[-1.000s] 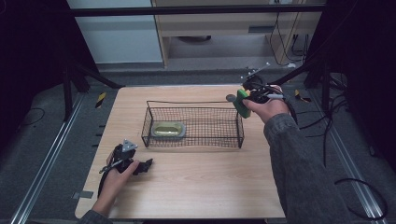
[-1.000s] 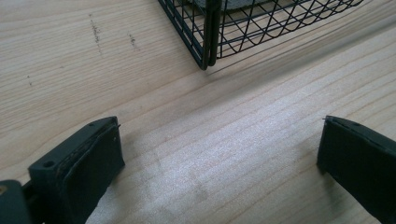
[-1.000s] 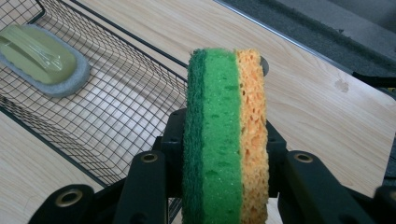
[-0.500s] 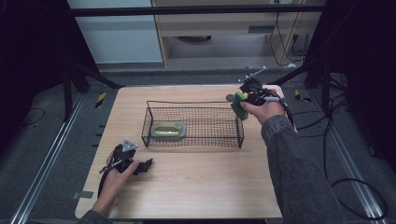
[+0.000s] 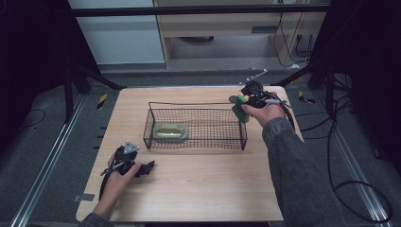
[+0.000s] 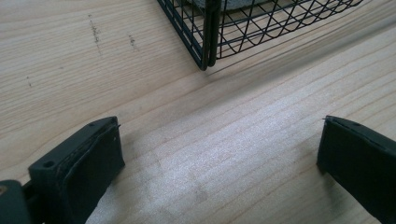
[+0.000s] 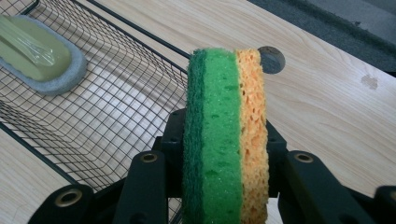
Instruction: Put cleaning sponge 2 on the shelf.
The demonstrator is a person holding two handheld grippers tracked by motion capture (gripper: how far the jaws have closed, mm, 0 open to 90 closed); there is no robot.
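Observation:
A green and yellow sponge (image 7: pixel 224 135) stands on edge between the jaws of my right gripper (image 5: pixel 242 108), which is shut on it above the right end of the black wire basket (image 5: pixel 196 140). In the basket's left part lies a flat pad with a grey rim and an olive-yellow top (image 5: pixel 169 131), also seen as the pad (image 7: pixel 39 56). My left gripper (image 5: pixel 142 168) rests low on the wooden table (image 5: pixel 198 189) in front of the basket's left corner (image 6: pixel 208 46). Its jaws are wide apart with bare wood between them.
A round hole (image 7: pixel 271 59) sits in the tabletop beyond the sponge. Cables (image 5: pixel 340 142) trail on the floor to the right of the table. A cabinet (image 5: pixel 222 28) stands behind the table.
My right gripper has carried the sponge slightly left and down toward the basket's right end. The left gripper has stayed where it was.

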